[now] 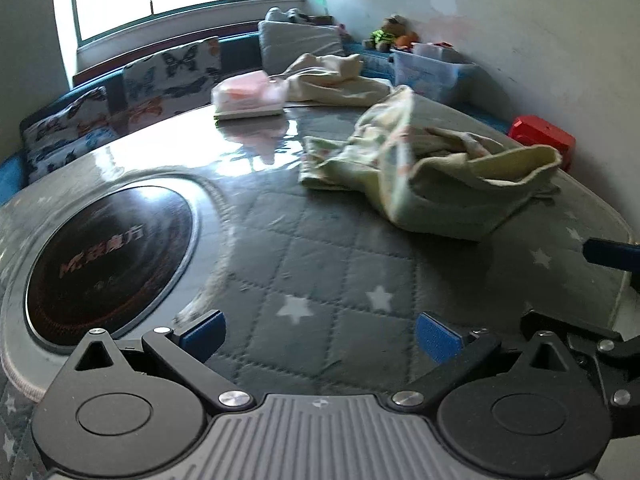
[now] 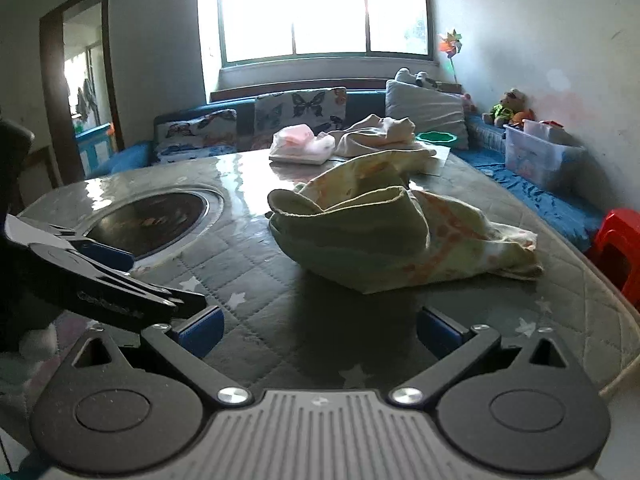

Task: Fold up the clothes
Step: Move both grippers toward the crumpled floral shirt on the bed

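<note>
Quilted grey fabric with small white stars covers the counter (image 1: 320, 264), stitched in a diamond pattern, and a round black glass hob (image 1: 108, 264) is sunk into it at the left of both frames. Two sets of tongs are in play. The left tongs (image 1: 320, 336) stand wide apart with nothing between their blue pads, hovering low over the bare quilt at the bottom of the left wrist view. The right tongs (image 2: 320, 332) are likewise spread wide and empty at the bottom of the right wrist view.

One crumpled garment (image 2: 396, 232), soft pale green-yellow cloth with faint orange print and a hemmed edge, lies in a loose heap on the counter, centre-right in both frames and apart from both tongs. Farther back, a second, cream-coloured cloth (image 1: 336, 80) lies bunched beside a flat pink and white packet (image 1: 250, 96) near the counter's far edge.

Only the right wrist view shows the open doorway (image 2: 80, 92) at the upper left, a green dish (image 2: 436, 137) behind the cream cloth, and the left tongs from the side. Both views show the window (image 2: 324, 8), butterfly-print cushions (image 2: 300, 114), one clear plastic box (image 2: 536, 152) and one red stool (image 2: 618, 248).
</note>
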Motion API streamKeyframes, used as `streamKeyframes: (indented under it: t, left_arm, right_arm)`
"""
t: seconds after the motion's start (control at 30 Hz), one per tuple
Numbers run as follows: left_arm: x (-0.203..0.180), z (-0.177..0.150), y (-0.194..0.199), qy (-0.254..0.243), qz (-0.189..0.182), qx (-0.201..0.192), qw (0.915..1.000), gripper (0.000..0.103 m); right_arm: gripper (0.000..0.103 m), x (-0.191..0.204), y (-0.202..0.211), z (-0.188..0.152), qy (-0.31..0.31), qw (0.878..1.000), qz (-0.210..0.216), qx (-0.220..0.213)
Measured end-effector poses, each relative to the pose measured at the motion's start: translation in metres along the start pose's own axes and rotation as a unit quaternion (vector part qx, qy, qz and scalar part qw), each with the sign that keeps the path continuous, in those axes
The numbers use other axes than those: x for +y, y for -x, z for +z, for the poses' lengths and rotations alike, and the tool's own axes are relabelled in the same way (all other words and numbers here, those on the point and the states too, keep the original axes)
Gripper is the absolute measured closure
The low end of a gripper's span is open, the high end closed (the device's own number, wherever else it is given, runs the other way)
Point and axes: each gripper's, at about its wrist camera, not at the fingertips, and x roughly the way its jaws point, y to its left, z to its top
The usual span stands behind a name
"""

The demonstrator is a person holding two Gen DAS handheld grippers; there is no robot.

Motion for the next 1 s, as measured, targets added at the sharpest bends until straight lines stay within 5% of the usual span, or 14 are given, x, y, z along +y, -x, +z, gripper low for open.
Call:
streamKeyframes:
  t: [0.17,0.53,1.0]
  left_arm:
    - [-0.017,0.002,-0.006,-0.015,0.019,0.009,0.9997,0.000]
    - [-0.025,0.018,-0.007,-0.021,-0.016,0.008,0.9996,0.000]
    - [-0.031,0.027,-0.015,-0.028,-0.014,0.026,0.9992,0.000]
  right_arm:
    - [0.000,-0.003,0.000,0.002,0.003,1.000,0.000,0.009]
    - [0.000,-0.033,-0.001,0.005,-0.020,1.000,-0.008,0.017]
    - [0.000,-0.037,-0.007,0.009,-0.019,0.999,-0.009,0.034]
